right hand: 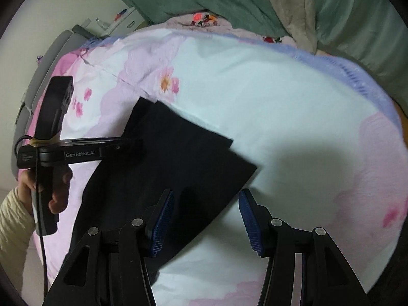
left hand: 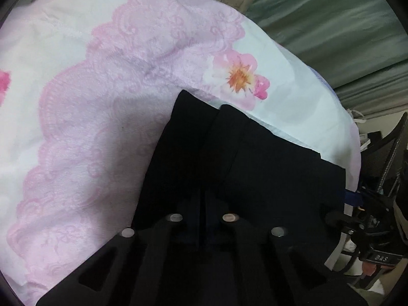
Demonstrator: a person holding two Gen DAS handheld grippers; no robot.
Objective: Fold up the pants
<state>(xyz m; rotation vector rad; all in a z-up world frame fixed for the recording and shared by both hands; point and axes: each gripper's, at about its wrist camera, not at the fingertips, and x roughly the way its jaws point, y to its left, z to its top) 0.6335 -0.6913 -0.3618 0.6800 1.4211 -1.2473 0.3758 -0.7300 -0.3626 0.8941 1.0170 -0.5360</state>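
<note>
Black pants (right hand: 173, 168) lie folded on a floral bedspread (right hand: 280, 107), their two leg ends pointing away. In the left wrist view the pants (left hand: 242, 158) fill the lower middle. My left gripper (left hand: 202, 201) is shut on the pants' near edge, its fingers pressed together with dark cloth between them. It also shows from the side in the right wrist view (right hand: 132, 142), held by a hand. My right gripper (right hand: 206, 216) is open and empty, its blue pads hovering over the pants' right corner.
Green curtains (right hand: 357, 25) and a beige cloth (right hand: 288, 7) hang behind the bed. A grey headboard (right hand: 51, 51) and white cabinet (right hand: 122, 20) stand far left. The other gripper and a black chair (left hand: 390, 153) show at the left view's right edge.
</note>
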